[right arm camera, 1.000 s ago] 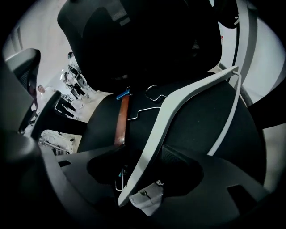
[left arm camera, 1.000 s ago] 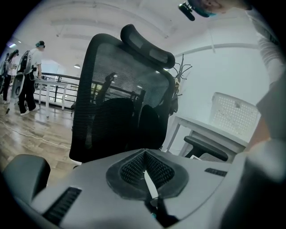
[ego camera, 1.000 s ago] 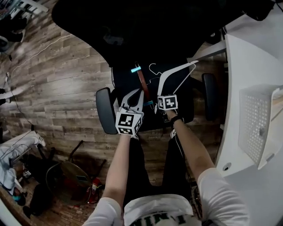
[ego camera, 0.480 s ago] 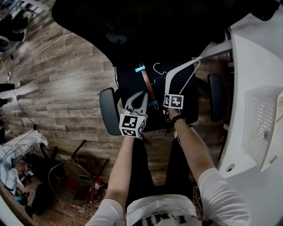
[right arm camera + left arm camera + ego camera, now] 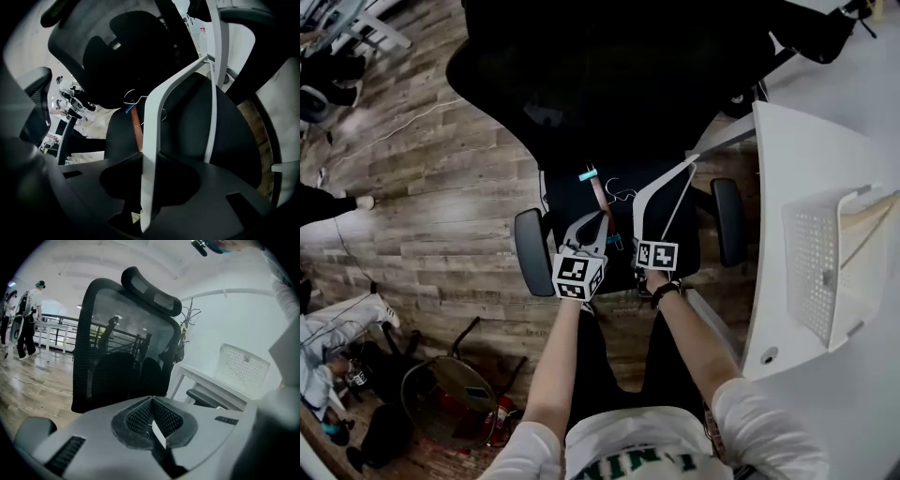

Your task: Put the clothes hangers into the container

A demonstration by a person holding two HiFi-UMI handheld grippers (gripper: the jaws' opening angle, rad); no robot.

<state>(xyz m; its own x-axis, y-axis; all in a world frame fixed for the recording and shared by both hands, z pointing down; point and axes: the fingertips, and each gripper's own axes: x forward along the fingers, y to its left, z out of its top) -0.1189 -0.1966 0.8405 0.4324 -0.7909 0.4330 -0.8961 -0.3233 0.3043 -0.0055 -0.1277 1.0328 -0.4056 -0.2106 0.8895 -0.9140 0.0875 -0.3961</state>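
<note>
Clamping a white plastic clothes hanger (image 5: 152, 122) above the black mesh office chair (image 5: 609, 84), the right gripper (image 5: 145, 187) grips tight, while the left gripper (image 5: 151, 416), also over the chair, has its jaws pressed together.

Your left gripper (image 5: 589, 228) reaches forward on an outstretched left arm (image 5: 551, 366), its jaws closed together. Just beside it, your right gripper (image 5: 649, 239), on the right arm (image 5: 692, 342), has its jaws clamped on one bar of a hanger (image 5: 150, 131).
</note>
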